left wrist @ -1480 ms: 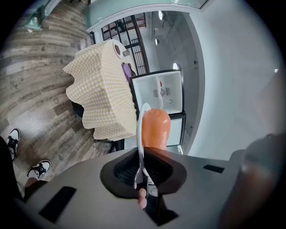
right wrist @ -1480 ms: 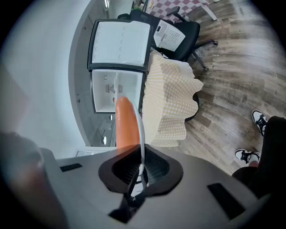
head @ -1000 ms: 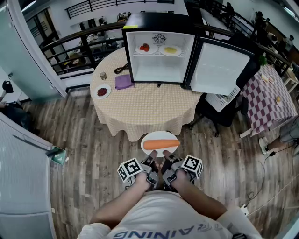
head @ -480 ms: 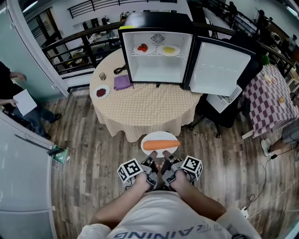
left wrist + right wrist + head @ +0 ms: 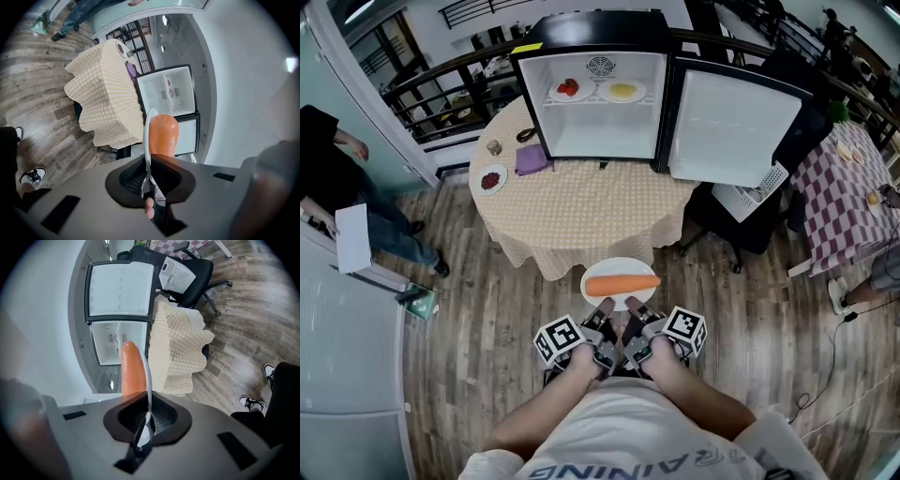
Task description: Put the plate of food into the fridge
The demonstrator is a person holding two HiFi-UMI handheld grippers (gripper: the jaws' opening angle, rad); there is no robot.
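The plate of food (image 5: 619, 266) is hanging in the air right in front of us, over the wooden floor (image 5: 487, 300) and just short of the round table's near edge. We are carrying it with both tools. The left gripper (image 5: 605, 307) is pinching the near rim and the right gripper (image 5: 631, 307) is pinching the same rim just beside it, each pair of jaws clamped on the thin white edge. A long carrot (image 5: 622, 286) is lying across the plate, crosswise to us.

Ahead, the table (image 5: 572, 211) is wearing a checked cloth. The fridge (image 5: 600, 131) is standing on its far side, with its door (image 5: 733, 127) swung wide to the right. On the shelf inside, two small plates are sitting side by side, one with red food (image 5: 568, 90) and one with yellow food (image 5: 622, 92). Left of the fridge on the table we are seeing a purple cloth (image 5: 531, 159) and a dish of red bits (image 5: 490, 178). A person (image 5: 337, 178) in dark clothes is standing at the far left, holding papers.
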